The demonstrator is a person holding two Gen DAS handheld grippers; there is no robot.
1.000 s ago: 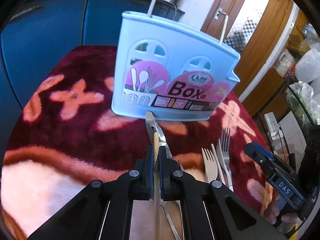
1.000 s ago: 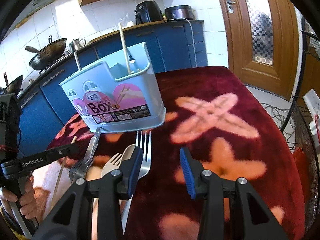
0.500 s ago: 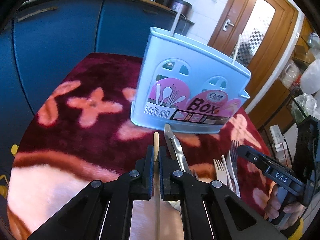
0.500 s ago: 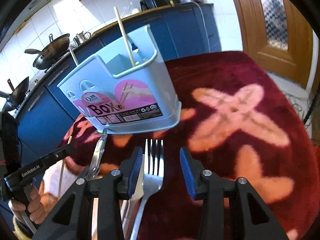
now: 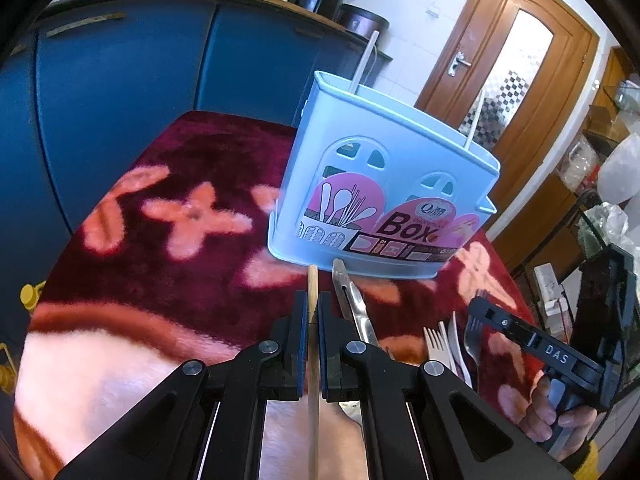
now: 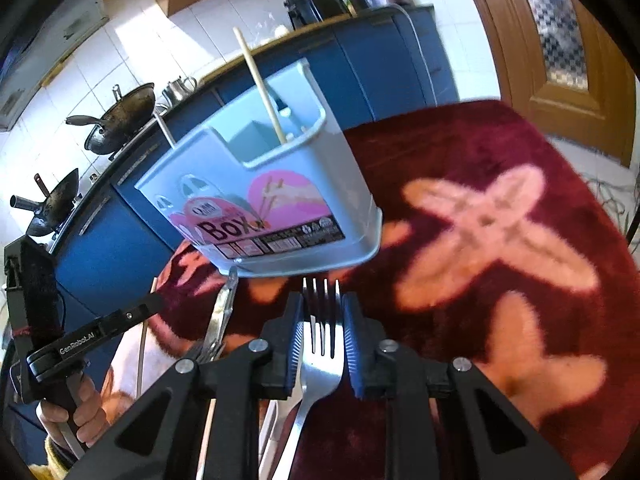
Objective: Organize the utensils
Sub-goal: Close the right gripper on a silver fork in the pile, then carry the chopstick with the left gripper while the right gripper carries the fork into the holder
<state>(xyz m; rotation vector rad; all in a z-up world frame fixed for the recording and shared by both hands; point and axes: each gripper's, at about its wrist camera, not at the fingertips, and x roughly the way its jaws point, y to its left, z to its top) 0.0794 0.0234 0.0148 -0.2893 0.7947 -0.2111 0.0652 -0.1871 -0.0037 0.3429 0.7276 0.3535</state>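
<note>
Left tool [image 5: 313, 322] clamped on chopstick [image 5: 312, 300]; right tool [image 6: 320, 320] pads flanking fork [image 6: 322, 344], contact unclear.

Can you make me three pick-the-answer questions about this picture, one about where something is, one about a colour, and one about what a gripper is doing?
1. Where do the metal tongs lie?
A. inside the box
B. on the rug in front of the box
C. on the kitchen counter

2. What colour is the utensil box?
A. light blue
B. green
C. yellow

3. What is the left gripper doing?
A. hanging wide open
B. squeezing a spoon
C. pinching a wooden chopstick

Answers: 1 B, the tongs rest on the red rug, their tip near the box's base. 2 A, its walls are pale blue with a pink label. 3 C, both pads press the thin stick between them.
</note>
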